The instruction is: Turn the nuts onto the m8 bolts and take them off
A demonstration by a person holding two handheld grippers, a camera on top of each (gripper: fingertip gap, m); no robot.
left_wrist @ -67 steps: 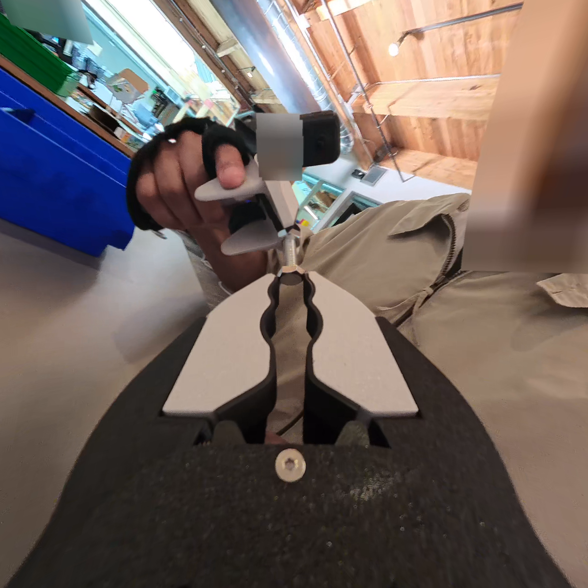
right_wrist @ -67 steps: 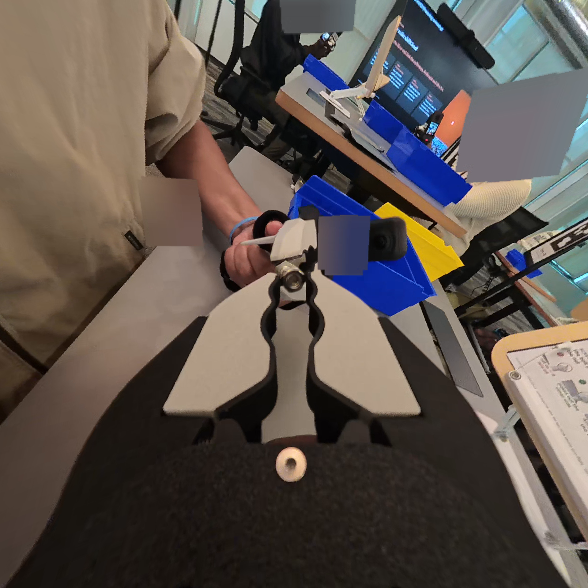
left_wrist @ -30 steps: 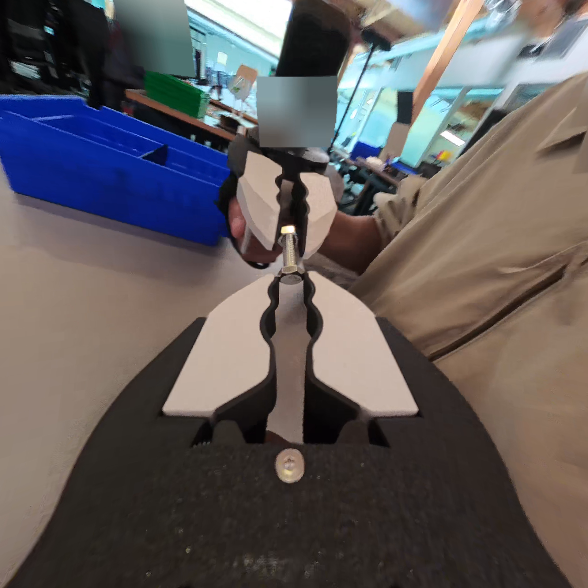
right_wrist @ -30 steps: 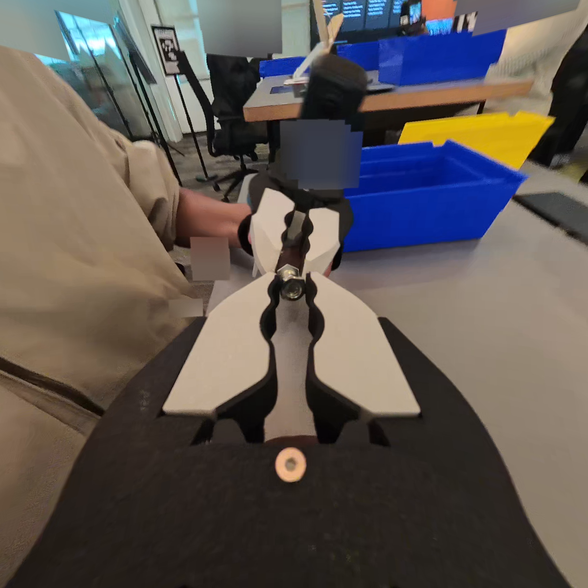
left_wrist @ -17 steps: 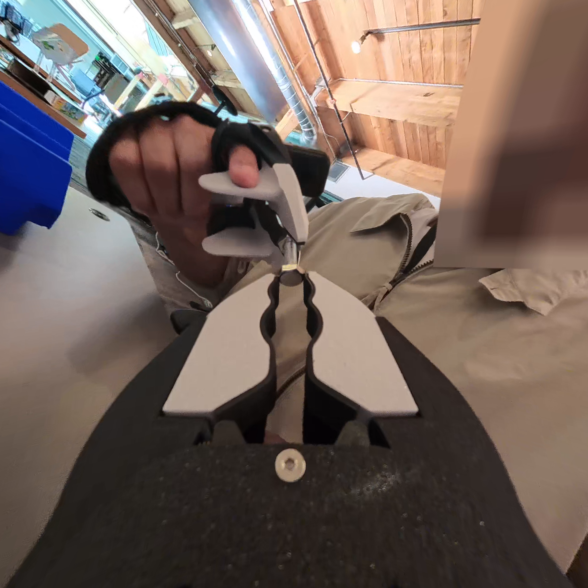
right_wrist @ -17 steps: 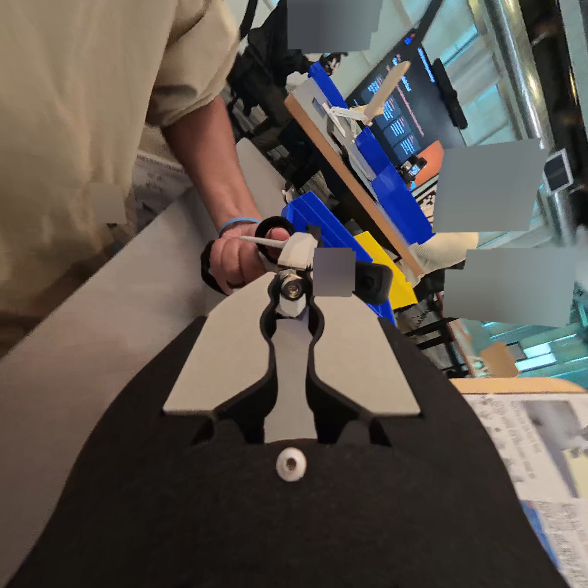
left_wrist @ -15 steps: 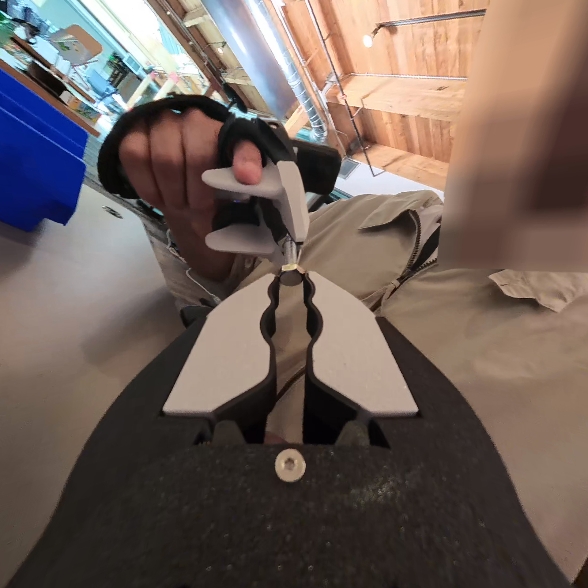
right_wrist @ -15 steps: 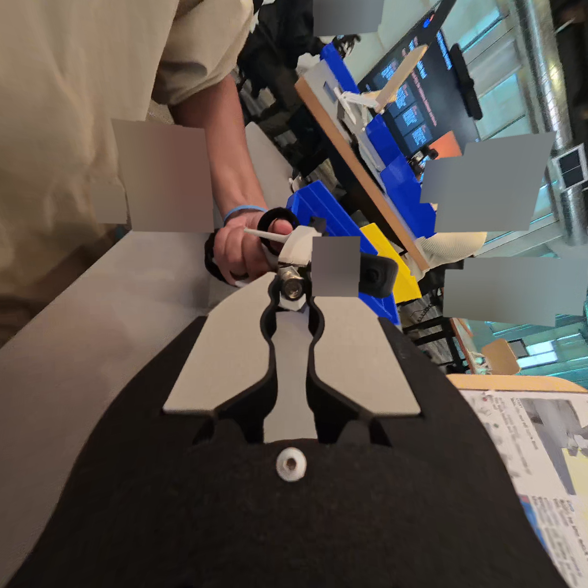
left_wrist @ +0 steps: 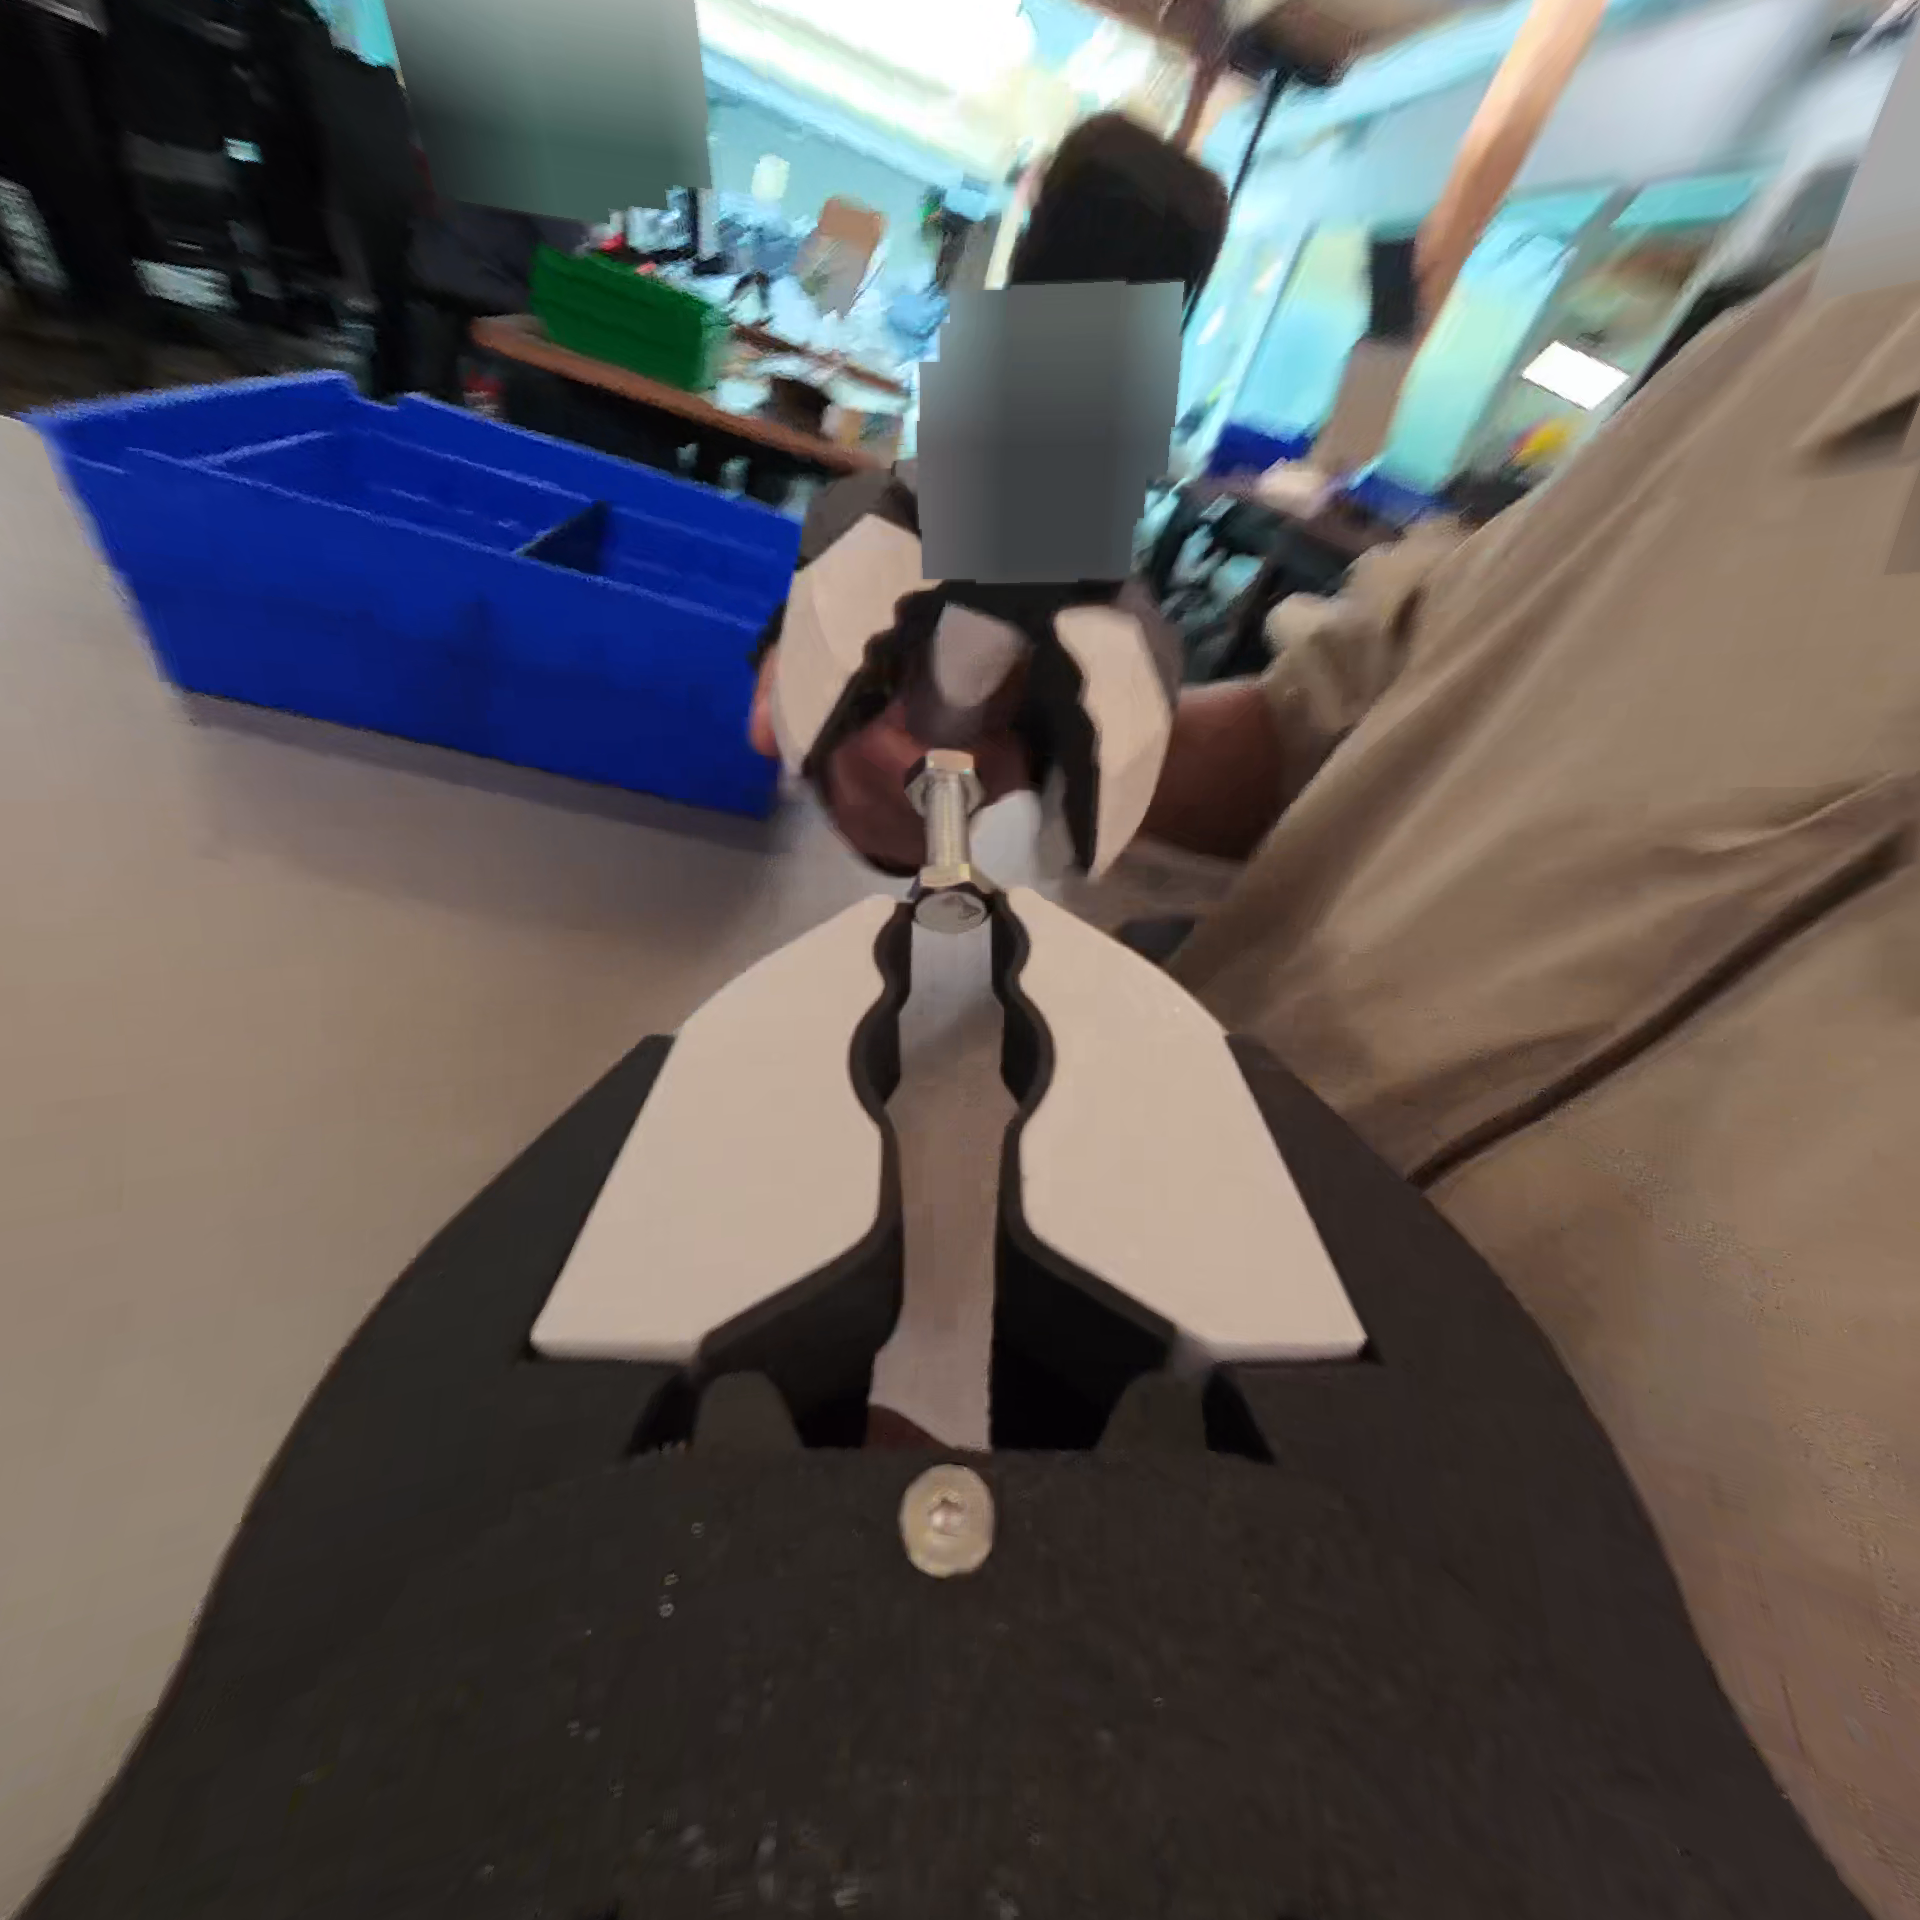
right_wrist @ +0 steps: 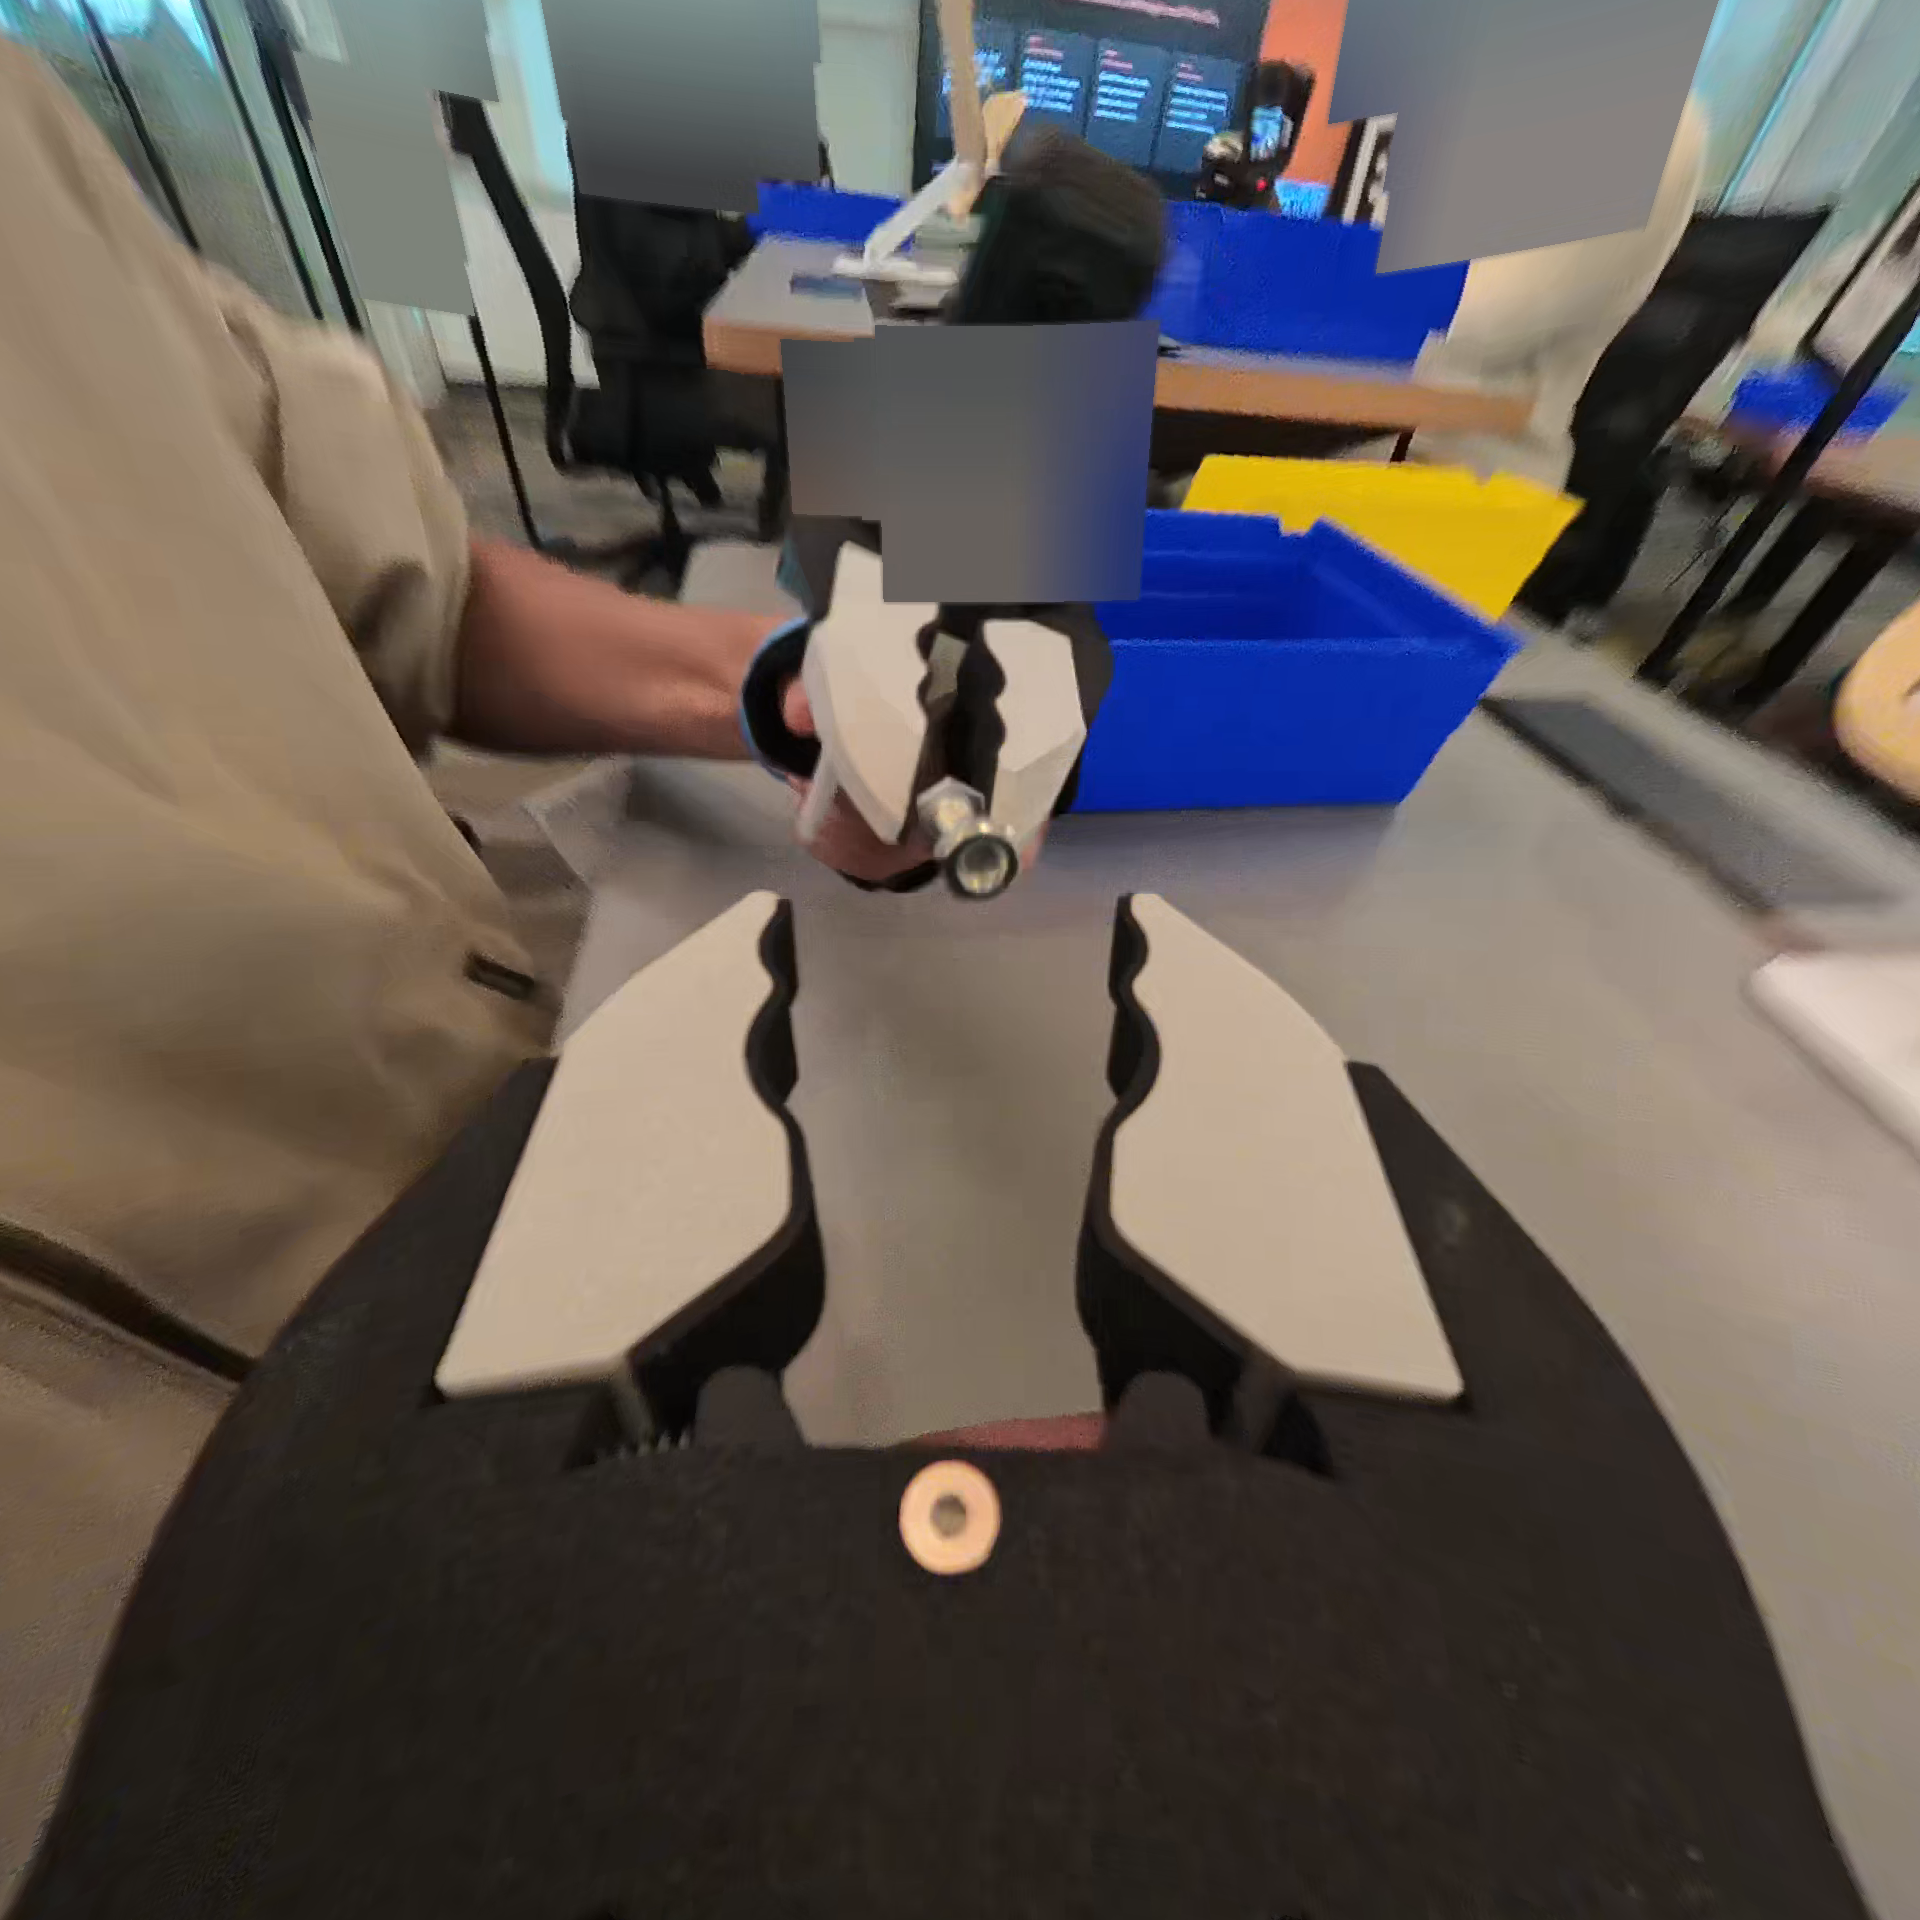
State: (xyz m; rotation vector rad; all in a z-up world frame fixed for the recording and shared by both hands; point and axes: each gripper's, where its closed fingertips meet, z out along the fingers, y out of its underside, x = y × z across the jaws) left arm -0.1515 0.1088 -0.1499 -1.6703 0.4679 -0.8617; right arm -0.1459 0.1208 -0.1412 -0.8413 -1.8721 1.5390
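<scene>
My left gripper is shut on the hex head of a silver M8 bolt, held above the grey table. The bolt points forward with a nut on its far end. My right gripper is open and empty, facing the bolt's end a short way off it. In the right wrist view the left gripper holds the bolt with the nut pointing at me. In the left wrist view the right gripper's fingers stand spread on either side of the nut, apart from it.
A blue bin stands on the grey table; it also shows in the right wrist view with a yellow bin behind. The person's beige shirt is close beside the grippers. A white sheet lies at the right.
My right gripper has opened, let go of the nut and drawn back a little. Both grippers have rolled back from tilted to level. The left gripper still holds the bolt.
</scene>
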